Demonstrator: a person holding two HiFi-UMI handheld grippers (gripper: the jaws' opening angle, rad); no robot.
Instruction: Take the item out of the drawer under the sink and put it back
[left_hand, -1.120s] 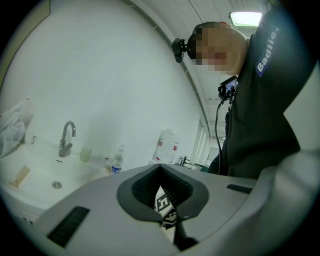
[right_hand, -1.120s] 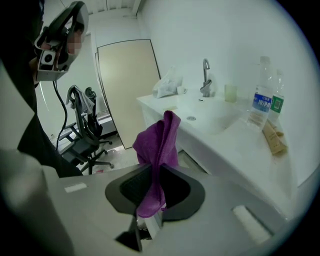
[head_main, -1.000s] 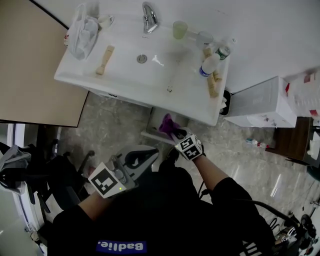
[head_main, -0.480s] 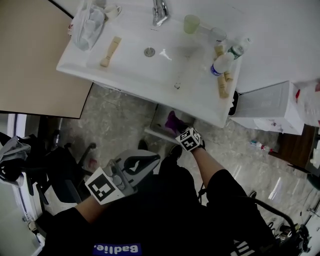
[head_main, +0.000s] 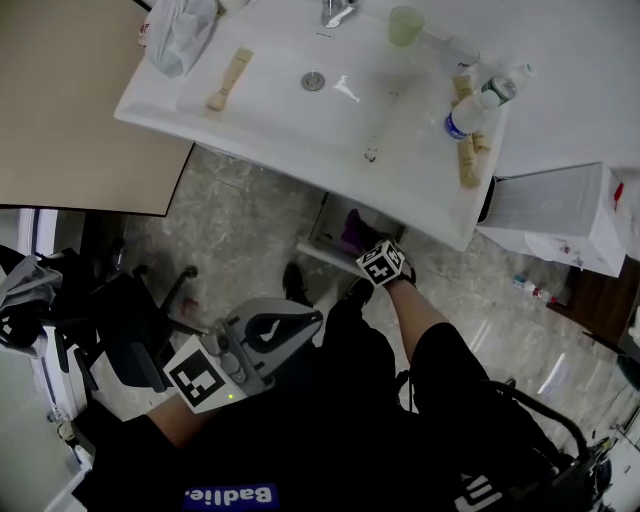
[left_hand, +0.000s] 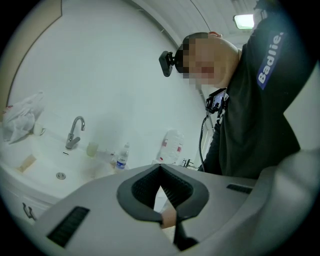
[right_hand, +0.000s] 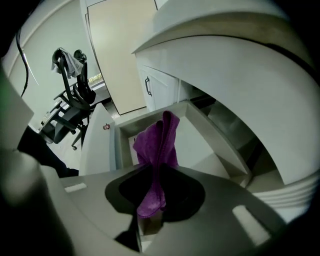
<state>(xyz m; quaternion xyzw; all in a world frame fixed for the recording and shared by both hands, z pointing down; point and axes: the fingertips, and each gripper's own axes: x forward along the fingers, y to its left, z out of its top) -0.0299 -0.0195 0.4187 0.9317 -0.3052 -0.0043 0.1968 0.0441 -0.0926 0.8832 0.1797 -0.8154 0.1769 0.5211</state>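
- Close against the person's black top, the grey plastic left gripper (left_hand: 168, 217) hangs idle. Its jaws are together with nothing between them, held back so the other hand has room to work.
- Just ahead and lower, the right gripper (right_hand: 150, 212) tilts steeply down with its jaws clamped on a purple terry cloth (right_hand: 157, 145). It pinches one end, so the rest hangs loose below and can be lowered in without the jaws striking the sides.
- Below the cloth stands the open white drawer (right_hand: 118, 134), pulled out from under the white ceramic sink (head_main: 285, 110). The cloth's free end hangs over the drawer's bare floor; whether it touches I cannot tell. By my reading this is the put-back step, with the release still to come.
- Compared with a second ago, the right gripper has sunk towards the drawer. From the head view less of the cloth shows above the drawer front, while the left gripper has barely shifted.
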